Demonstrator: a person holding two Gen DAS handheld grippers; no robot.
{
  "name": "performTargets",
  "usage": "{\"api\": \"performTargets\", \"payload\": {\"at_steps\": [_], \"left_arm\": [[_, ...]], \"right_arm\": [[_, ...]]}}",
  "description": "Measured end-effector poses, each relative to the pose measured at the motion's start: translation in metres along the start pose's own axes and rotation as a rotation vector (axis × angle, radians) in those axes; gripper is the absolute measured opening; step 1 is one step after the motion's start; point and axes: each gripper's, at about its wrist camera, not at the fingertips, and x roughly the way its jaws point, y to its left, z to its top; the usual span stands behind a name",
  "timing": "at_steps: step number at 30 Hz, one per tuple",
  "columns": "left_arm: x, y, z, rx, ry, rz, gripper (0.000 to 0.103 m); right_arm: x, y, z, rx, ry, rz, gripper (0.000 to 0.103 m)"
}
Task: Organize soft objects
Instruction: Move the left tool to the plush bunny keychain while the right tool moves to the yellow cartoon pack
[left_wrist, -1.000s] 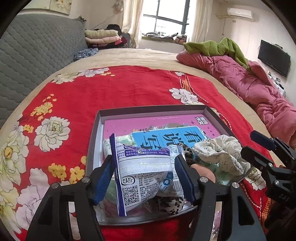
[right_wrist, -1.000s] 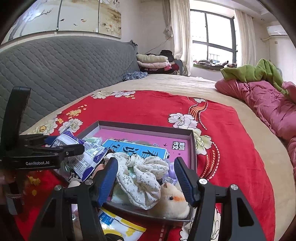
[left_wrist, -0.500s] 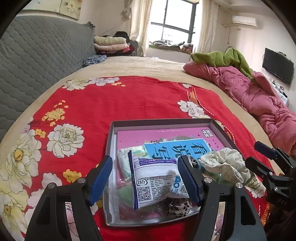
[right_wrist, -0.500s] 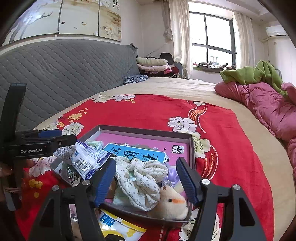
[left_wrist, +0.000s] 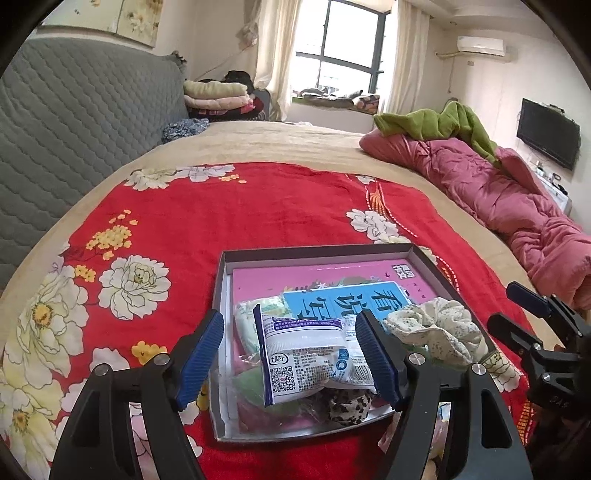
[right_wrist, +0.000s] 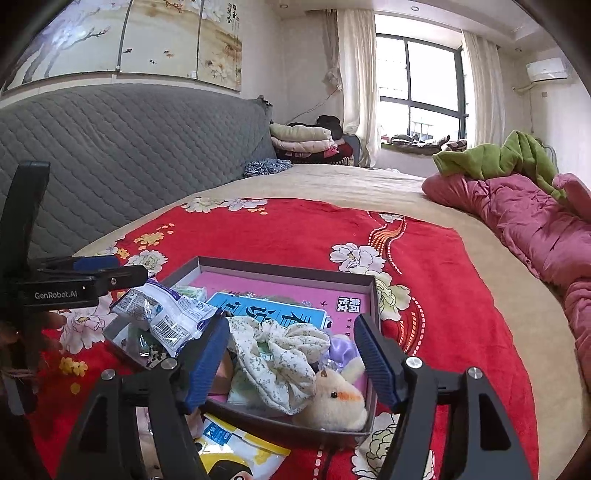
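Note:
A shallow grey box (left_wrist: 314, 253) lies on the red floral blanket (left_wrist: 221, 206). It holds pink and blue booklets, a white snack packet (left_wrist: 306, 362), a floral scrunchie (left_wrist: 436, 328), a leopard scrunchie (left_wrist: 347, 404) and a green pouch. My left gripper (left_wrist: 291, 354) is open, its fingers either side of the snack packet, just above it. In the right wrist view my right gripper (right_wrist: 291, 358) is open over the box's near corner, around the floral scrunchie (right_wrist: 280, 350), with a plush chick (right_wrist: 336, 398) below. The box wall (right_wrist: 284, 267) shows there too.
A yellow snack packet (right_wrist: 236, 448) lies outside the box by its near edge. A pink quilt (left_wrist: 517, 206) with a green blanket (left_wrist: 436, 122) lies along the right. A grey padded headboard (left_wrist: 74, 118) stands at the left, with folded bedding (left_wrist: 218, 96) at the far end.
My left gripper has opened and let go of the white snack packet, which now rests in the box. Both grippers have drawn back and up a little.

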Motion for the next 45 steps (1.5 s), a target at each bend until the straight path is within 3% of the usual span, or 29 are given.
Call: {"api": "performTargets", "payload": {"at_steps": [15,21,32,45], "left_arm": [[-0.026,-0.003,-0.010,0.010,-0.030,-0.028,0.079],[-0.034,-0.012,-0.023,-0.001,0.001,-0.074,0.079],[-0.041,-0.042,-0.051,0.025,0.085,-0.166,0.079],[-0.038,-0.053,-0.076,0.025,0.182,-0.215,0.079]], "right_arm": [[-0.019,0.006,-0.010,0.003,0.022,-0.024,0.070],[-0.028,0.010,-0.012,0.016,0.031,-0.018,0.070],[-0.044,0.021,-0.036,0.048,0.136,-0.001,0.070],[-0.044,0.048,-0.073,0.084,0.295,0.021,0.070]]}}
